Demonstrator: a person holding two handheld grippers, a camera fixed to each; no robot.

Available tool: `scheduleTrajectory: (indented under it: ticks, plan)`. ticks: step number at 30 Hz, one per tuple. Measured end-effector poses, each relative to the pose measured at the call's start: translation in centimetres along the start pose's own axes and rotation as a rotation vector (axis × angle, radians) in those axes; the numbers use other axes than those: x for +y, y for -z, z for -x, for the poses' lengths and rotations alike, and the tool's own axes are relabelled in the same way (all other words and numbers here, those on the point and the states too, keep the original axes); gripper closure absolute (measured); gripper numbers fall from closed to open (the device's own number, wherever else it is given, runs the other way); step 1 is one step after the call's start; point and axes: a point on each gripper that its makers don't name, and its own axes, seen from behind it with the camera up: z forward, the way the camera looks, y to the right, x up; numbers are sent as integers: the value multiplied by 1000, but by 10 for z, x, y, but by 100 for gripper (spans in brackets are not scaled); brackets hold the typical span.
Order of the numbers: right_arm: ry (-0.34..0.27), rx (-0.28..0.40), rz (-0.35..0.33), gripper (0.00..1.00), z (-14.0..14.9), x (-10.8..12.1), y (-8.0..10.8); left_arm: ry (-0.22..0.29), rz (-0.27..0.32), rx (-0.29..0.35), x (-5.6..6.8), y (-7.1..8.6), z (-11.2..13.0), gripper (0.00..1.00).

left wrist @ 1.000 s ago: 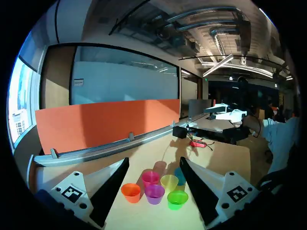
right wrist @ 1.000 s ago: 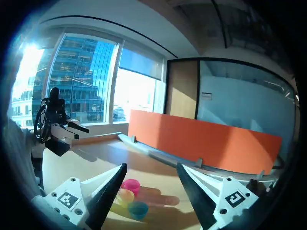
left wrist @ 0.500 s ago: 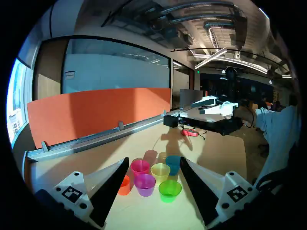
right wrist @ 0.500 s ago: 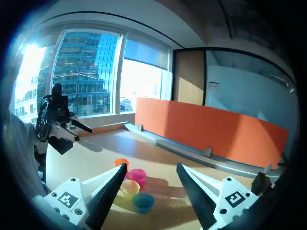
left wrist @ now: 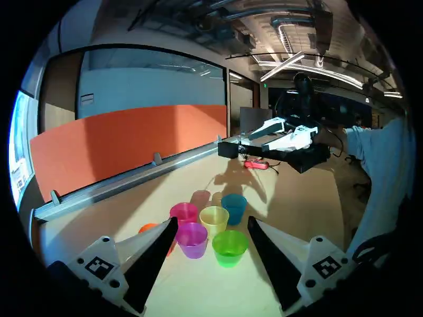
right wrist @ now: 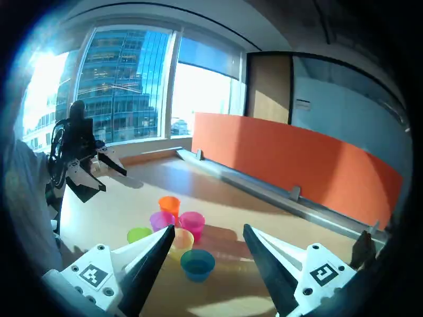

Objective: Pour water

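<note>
- left claw (left wrist: 212, 221): fingers spread wide, nothing gripped; sits at bottom centre of the left gripper view, low over the desk (left wrist: 306, 201)
- right claw (right wrist: 208, 228): same state, spread and empty; bottom centre of the right gripper view
- six cups stand upright in one tight cluster on the desk, lower centre of both views, just ahead of our fingertips
- left gripper view: green cup (left wrist: 230, 246) nearest; purple cup (left wrist: 192, 239) just left of it; yellow cup (left wrist: 214, 219) and pink cup (left wrist: 184, 212) behind; teal cup (left wrist: 233, 206) farthest back right; orange cup (left wrist: 148, 228) half hidden behind the left finger
- right gripper view: order flips; teal cup nearest, between the fingers; orange cup farthest
- we cannot tell whether any cup holds water
- right claw also appears upper right in the left gripper view, held by an arm in a light sleeve (left wrist: 370, 153), above the desk and well apart from the cups
- orange partition (left wrist: 132, 137) runs along the far desk edge; small red item (left wrist: 256, 164) lies on the desk, beyond the cups
</note>
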Motion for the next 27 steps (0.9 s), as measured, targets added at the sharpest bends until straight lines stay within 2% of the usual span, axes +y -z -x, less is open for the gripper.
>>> scheduleTrajectory:
  ticks: [18,27]
  plan:
    - [25,-127,-34,0,70,-8,-29,-19,41,-129,23,-30,72,2]
    - [35,-184,-41,0,100,-9,-39,-21,54,-171,31,-44,98,2]
